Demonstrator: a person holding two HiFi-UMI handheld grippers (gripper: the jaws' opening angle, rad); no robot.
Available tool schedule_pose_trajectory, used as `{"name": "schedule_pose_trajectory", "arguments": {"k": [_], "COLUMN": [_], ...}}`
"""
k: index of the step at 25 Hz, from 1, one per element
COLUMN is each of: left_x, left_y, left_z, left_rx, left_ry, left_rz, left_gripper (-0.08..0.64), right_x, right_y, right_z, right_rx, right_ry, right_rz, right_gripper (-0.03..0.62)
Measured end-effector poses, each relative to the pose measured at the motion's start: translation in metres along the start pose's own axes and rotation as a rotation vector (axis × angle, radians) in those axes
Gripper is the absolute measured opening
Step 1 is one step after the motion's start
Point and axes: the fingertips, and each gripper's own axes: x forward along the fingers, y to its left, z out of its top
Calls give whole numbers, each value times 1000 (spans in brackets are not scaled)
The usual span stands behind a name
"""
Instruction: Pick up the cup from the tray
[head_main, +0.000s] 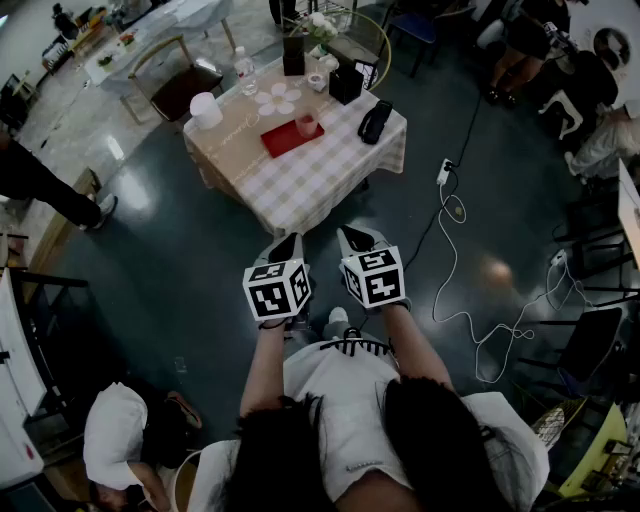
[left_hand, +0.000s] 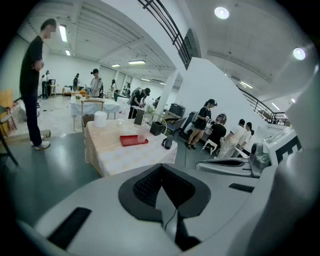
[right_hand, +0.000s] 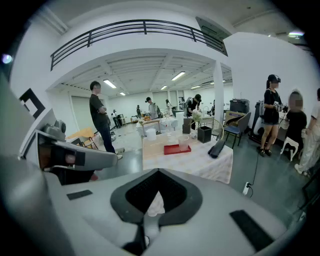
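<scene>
A clear cup (head_main: 307, 124) stands on the right end of a red tray (head_main: 283, 140) on a table with a checked cloth (head_main: 320, 175), well ahead of me across open floor. My left gripper (head_main: 287, 244) and right gripper (head_main: 358, 238) are held side by side in front of my body, both pointing at the table, far short of it. Each has its jaws together with nothing between them. The left gripper view shows the cup (left_hand: 143, 134) and tray (left_hand: 131, 141) far beyond the closed jaws. The right gripper view shows the cup (right_hand: 183, 142) on the tray (right_hand: 175, 149).
Also on the table are a black handset (head_main: 375, 122), a white cylinder (head_main: 206, 110), a bottle (head_main: 245, 72) and a black box (head_main: 345, 82). A chair (head_main: 180, 85) stands behind it. A white cable (head_main: 455, 250) runs over the floor at right. People stand around the room.
</scene>
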Motion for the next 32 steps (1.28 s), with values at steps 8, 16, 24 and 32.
{"name": "schedule_pose_trajectory", "arguments": {"k": [8,16,24,32], "left_x": [9,18,24,36], "left_y": [-5,-9,-11,2], "left_z": [-2,6,3,13], "left_rx": [-7,-27,-24,-34], "left_ry": [10,-9,-30,-40], "left_rz": [4,48,103,124], "left_gripper": [3,5,5,5], "right_x": [0,2,8,24], "right_y": [-6,-5,-18,-27], "right_z": [6,15,18,33], "right_rx": [20,-40,-64,-101], "right_ry": [-33,-44,-64,-72], "right_rz": [27,161,192,167], "right_gripper": [6,174,304,325]}}
